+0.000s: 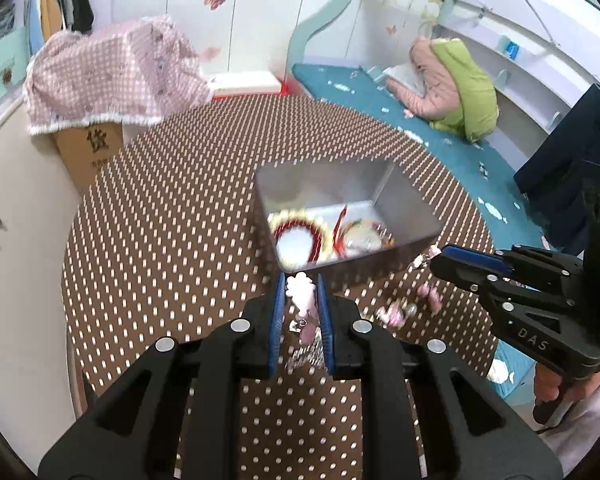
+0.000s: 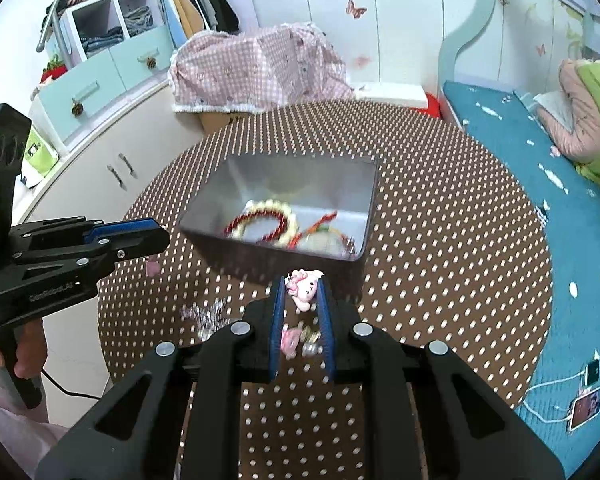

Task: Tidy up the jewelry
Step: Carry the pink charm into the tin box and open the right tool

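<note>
Pink charm bracelet (image 2: pixel 305 286) off table; beaded bracelets (image 2: pixel 266 220) in grey box (image 2: pixel 296 172).

Background: pink gingham cloth (image 2: pixel 260 72) over cardboard box (image 1: pixel 90 152), teal bed (image 2: pixel 540 208) with green jacket (image 1: pixel 466 88), phone (image 2: pixel 586 406).

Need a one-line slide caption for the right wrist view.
Right hand-held gripper shut on a pink charm near the grey tin of bracelets on the dotted table.
</note>
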